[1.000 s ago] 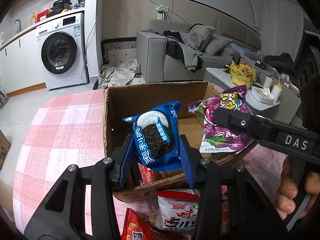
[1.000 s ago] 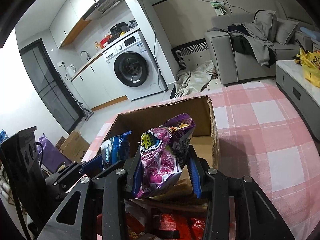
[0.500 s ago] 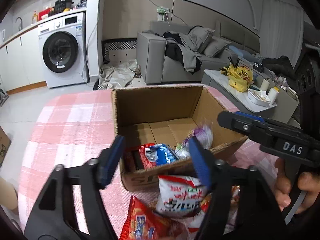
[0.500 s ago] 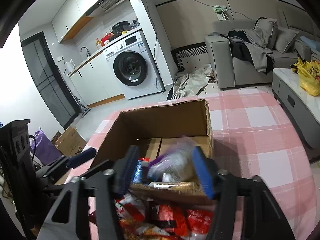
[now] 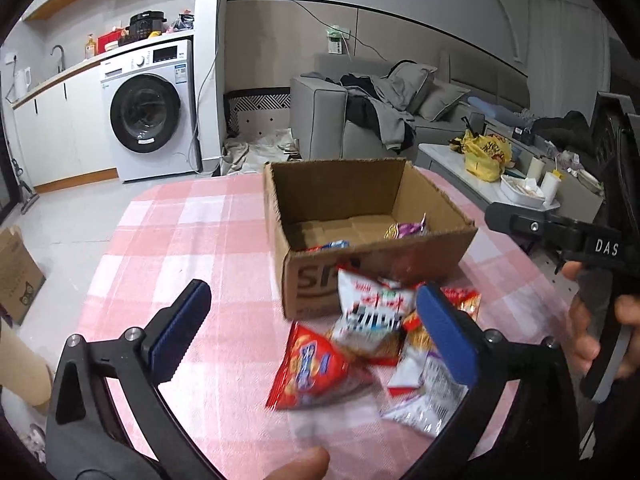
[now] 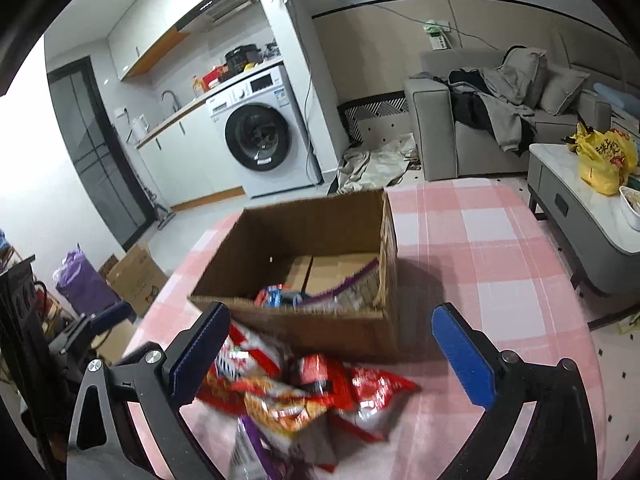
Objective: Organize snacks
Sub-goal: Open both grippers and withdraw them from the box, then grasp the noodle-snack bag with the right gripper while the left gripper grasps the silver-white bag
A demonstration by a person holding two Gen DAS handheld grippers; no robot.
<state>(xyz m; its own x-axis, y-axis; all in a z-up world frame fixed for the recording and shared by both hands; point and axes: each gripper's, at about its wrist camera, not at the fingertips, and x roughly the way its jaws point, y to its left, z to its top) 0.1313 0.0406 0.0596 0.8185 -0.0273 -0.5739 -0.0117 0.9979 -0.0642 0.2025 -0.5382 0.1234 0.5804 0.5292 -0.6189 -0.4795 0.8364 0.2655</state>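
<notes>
Cardboard box (image 5: 372, 240) is sitting open-topped on the pink checked tablecloth (image 5: 192, 240), serving as the collection point for the snacks. Two packets are lying inside it: a purple one (image 5: 406, 229) against the right wall and a blue one (image 5: 332, 245) tucked behind the near wall; both also show in the right wrist view, purple (image 6: 352, 280) and blue (image 6: 276, 294). Remaining snacks are lying in a loose heap on the cloth just near the box, touching its front wall: a white packet (image 5: 372, 312) on top, a red packet (image 5: 312, 368) at the near left, and a clear-and-white wrapper (image 5: 428, 396) at the near right. Left gripper (image 5: 316, 328) is hanging over this heap with jaws spread wide and nothing between them. Right gripper (image 6: 336, 352) is likewise released and empty, poised above the red and orange packets (image 6: 304, 392) on its side of the heap. Both tools appear placed for fresh picks, and the wide spread suits puffy bags. Motion blur is softening the pile, so exact overlaps cannot be told. Judged progress: early, with most packets outside the box. Risk: crinkly, air-filled bags may slip or drag neighbours.
</notes>
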